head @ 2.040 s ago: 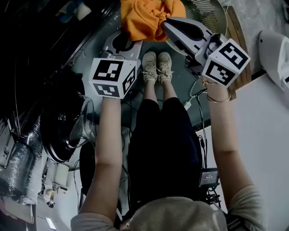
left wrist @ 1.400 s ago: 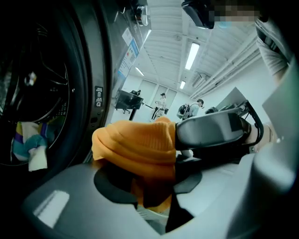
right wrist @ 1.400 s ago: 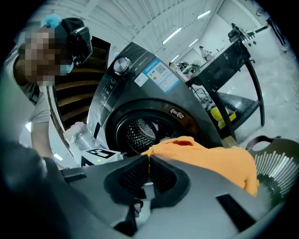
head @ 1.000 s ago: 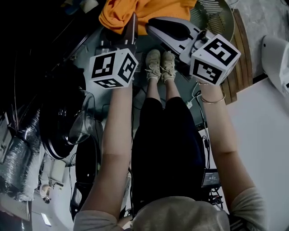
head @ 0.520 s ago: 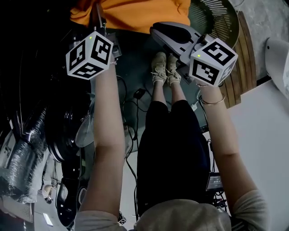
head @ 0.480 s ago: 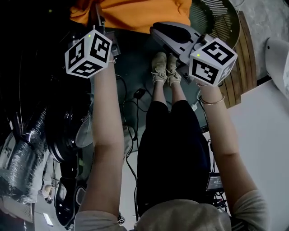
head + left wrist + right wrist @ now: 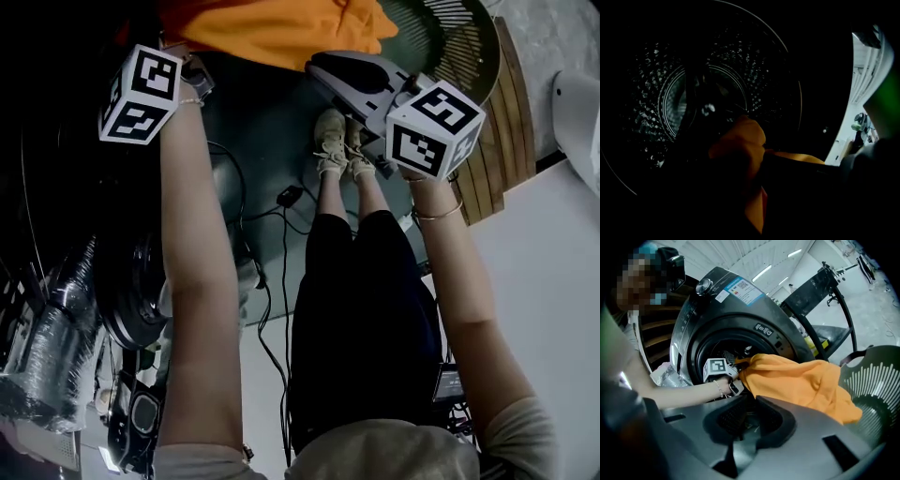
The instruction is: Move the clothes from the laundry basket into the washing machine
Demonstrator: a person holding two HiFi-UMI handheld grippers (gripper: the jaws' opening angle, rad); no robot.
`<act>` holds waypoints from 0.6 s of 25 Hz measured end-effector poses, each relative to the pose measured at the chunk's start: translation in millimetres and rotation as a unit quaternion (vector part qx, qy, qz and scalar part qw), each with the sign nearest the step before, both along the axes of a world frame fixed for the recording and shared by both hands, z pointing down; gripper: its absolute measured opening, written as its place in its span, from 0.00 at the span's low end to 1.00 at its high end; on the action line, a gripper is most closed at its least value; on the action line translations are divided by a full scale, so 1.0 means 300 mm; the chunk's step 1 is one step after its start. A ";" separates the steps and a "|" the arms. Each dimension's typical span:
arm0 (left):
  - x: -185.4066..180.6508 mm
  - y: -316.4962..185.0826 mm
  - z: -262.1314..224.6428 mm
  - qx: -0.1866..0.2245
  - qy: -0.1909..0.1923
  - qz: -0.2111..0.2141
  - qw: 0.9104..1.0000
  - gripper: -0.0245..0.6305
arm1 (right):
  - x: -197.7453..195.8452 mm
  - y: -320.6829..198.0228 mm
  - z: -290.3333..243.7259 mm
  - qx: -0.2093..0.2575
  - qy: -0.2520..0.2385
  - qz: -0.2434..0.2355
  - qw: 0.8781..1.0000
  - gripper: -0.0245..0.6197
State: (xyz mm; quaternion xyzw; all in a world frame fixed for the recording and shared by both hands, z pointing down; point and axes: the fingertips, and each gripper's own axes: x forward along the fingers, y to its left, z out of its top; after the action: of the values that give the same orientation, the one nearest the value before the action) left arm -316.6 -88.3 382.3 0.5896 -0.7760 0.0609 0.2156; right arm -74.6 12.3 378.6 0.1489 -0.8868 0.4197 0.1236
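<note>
An orange garment point(image 7: 272, 28) stretches from the laundry basket point(image 7: 450, 37) toward the dark washing machine point(image 7: 726, 301). My left gripper point(image 7: 733, 364) is shut on one end of it at the machine's round opening. In the left gripper view the bunched orange cloth point(image 7: 740, 150) sits between the jaws, in front of the perforated drum point(image 7: 708, 93). The left gripper's marker cube point(image 7: 141, 94) shows at the upper left of the head view. My right gripper point(image 7: 743, 430) is shut and holds nothing. It hangs just below and in front of the draped cloth, near the basket point(image 7: 876, 380).
The machine's open round door point(image 7: 141, 281) stands at the left, with a crumpled foil hose point(image 7: 47, 347) beside it. Cables point(image 7: 281, 197) lie on the floor by the person's shoes point(image 7: 337, 141). A wooden board point(image 7: 506, 103) and a white surface point(image 7: 544, 281) are at the right.
My left gripper has swung left toward the machine's opening, pulling the orange garment with it. The right gripper has sunk a little and stays shut.
</note>
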 end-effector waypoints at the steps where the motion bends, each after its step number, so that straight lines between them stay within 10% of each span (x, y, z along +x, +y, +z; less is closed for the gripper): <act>1: -0.025 0.002 -0.004 0.005 -0.005 -0.018 1.000 0.17 | -0.001 0.006 0.005 -0.002 -0.001 -0.001 1.000 0.07; 7: -0.123 0.018 0.079 -0.012 -0.036 -0.087 0.995 0.19 | -0.006 0.042 0.044 -0.011 -0.002 -0.008 1.000 0.07; 15: -0.058 0.141 0.246 -0.053 0.107 -0.133 0.984 0.53 | -0.002 0.090 0.060 -0.021 -0.002 -0.014 1.000 0.07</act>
State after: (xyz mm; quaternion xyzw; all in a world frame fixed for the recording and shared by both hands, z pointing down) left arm -334.0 -46.0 456.1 0.4716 -0.8159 0.0097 0.3344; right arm -75.2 39.4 396.7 0.1327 -0.8800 0.4370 0.1307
